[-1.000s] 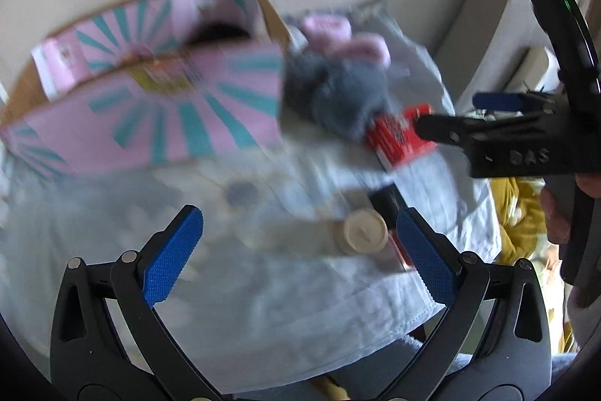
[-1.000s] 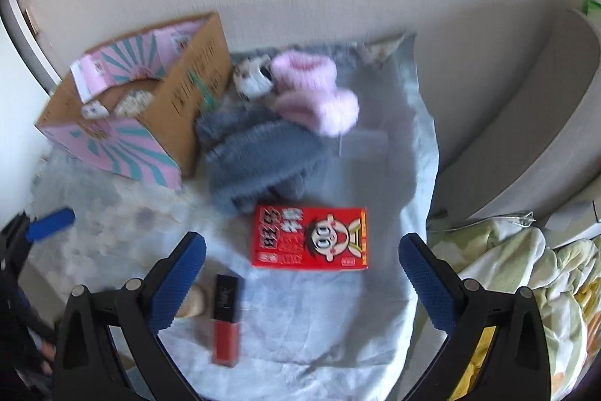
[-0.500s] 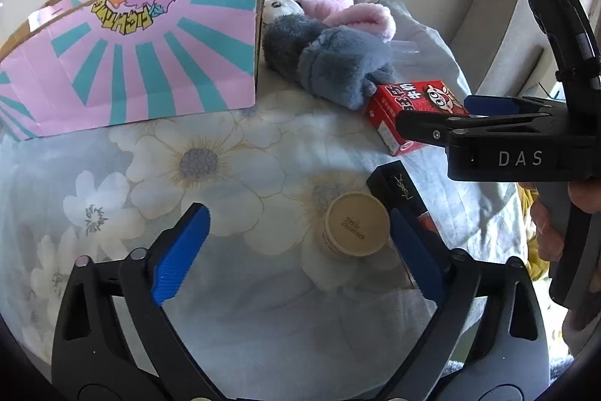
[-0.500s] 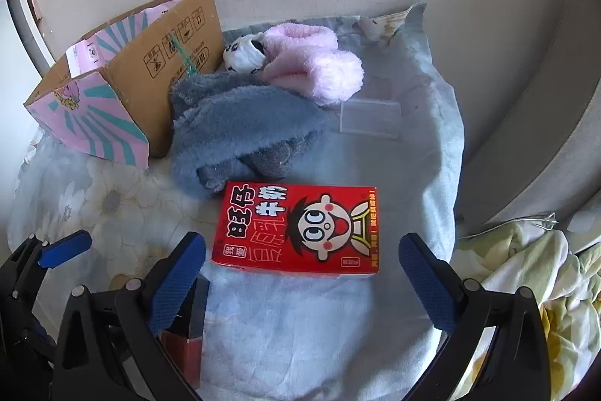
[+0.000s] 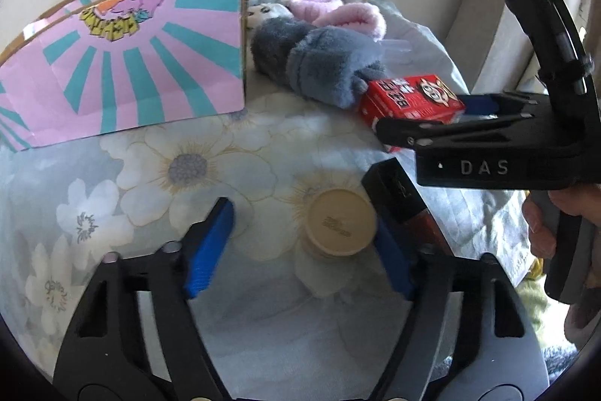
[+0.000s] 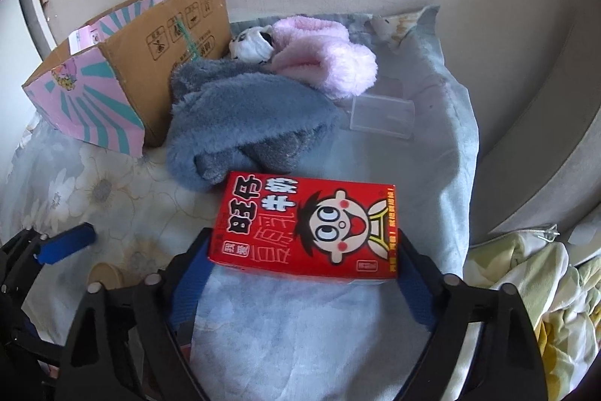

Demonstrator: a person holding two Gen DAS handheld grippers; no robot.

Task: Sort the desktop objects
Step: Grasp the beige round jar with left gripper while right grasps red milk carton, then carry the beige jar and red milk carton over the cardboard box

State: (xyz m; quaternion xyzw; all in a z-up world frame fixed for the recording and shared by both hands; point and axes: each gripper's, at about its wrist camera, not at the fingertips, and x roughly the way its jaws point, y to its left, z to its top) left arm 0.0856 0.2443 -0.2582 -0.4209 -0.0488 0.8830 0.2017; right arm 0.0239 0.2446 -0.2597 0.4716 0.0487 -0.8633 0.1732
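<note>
A red cartoon-face carton (image 6: 306,232) lies on the pale blue cloth between the blue pads of my right gripper (image 6: 300,273), whose jaws touch both its ends. It also shows in the left wrist view (image 5: 409,100). My left gripper (image 5: 300,243) is part closed around a round beige lidded jar (image 5: 340,222); the right pad touches the jar and the left pad stands apart. A dark lipstick box (image 5: 398,194) lies just right of the jar.
A pink and teal cardboard box (image 5: 124,62) stands open at the back left (image 6: 124,74). Grey fluffy slippers (image 6: 244,123), pink fluffy slippers (image 6: 326,59) and a clear plastic holder (image 6: 381,115) lie behind the carton. Bedding (image 6: 526,269) is bunched at the right.
Both grippers moved forward and down and their jaws narrowed. The right pads now touch the red carton's ends; the left pads have drawn in around the jar.
</note>
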